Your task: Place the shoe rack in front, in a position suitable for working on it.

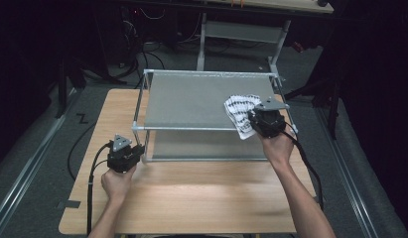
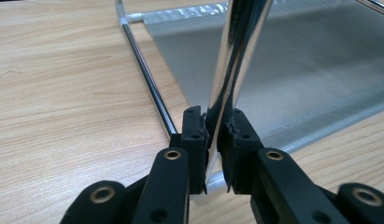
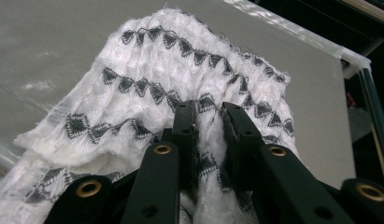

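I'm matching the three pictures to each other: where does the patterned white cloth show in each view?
High view: the cloth lies on the rack's top shelf at its right front corner, hanging over the edge, under the right gripper.
Left gripper view: no cloth here; the left gripper clamps a chrome post.
Right gripper view: the cloth is centre, pinched between the jaws.
Shared landmark: the grey shelf.

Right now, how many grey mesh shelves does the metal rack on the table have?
2. The upper shelf spans the top of the rack, with the patterned cloth on its right end. The lower shelf lies beneath it near the tabletop, partly hidden by the upper one.
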`<state>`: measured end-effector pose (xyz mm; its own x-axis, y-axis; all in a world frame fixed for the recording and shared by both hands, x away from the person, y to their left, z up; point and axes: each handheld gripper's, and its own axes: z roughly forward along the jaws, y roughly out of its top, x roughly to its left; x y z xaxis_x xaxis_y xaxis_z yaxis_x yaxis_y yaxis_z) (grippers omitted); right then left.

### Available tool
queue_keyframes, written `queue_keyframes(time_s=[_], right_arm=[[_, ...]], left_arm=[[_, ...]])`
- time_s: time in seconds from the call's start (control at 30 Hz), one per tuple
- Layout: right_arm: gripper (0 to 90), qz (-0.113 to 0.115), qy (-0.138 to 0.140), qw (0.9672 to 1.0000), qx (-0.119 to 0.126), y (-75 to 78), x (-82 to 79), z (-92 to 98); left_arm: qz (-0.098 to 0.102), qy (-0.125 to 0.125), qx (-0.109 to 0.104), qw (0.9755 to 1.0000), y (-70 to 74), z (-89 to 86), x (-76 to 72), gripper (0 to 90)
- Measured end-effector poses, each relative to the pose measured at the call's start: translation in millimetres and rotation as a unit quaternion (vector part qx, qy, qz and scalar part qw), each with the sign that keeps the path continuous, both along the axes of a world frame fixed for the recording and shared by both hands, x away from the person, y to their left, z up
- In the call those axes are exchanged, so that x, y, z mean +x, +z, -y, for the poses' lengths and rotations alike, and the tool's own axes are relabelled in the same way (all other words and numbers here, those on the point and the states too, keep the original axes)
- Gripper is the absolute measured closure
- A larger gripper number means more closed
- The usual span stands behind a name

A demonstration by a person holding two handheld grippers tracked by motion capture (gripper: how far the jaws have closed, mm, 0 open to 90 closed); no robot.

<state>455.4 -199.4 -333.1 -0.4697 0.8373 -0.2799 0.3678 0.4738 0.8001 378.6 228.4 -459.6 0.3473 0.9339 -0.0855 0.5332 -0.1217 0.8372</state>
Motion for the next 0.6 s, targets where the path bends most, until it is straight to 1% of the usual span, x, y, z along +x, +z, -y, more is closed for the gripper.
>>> queue_keyframes(time_s=[0.13,0.2,0.43,0.5,0.6], right_arm=[[78.2,0.004,-0.010,0.9999,0.007,-2.4,-0.3,10.7],[78.5,0.004,-0.016,0.9998,0.007,-2.8,1.6,13.7],[79.5,0.005,-0.033,0.9994,0.000,-1.9,6.8,19.4],[81.0,0.006,-0.033,0.9994,0.005,0.0,6.4,21.5],[82.9,0.007,-0.033,0.9993,0.018,5.3,2.9,27.4]], left_arm=[[0.000,-0.001,0.001,1.0000,0.0,-0.3,0.2,80.1],[0.000,0.000,0.006,1.0000,0.5,-0.7,0.3,80.2],[-0.003,0.012,0.006,0.9999,0.9,-10.8,-1.7,80.3],[-0.003,0.015,0.005,0.9999,0.7,-12.2,-2.3,80.3],[-0.001,0.017,0.001,0.9999,0.0,-12.2,-2.4,80.2]])
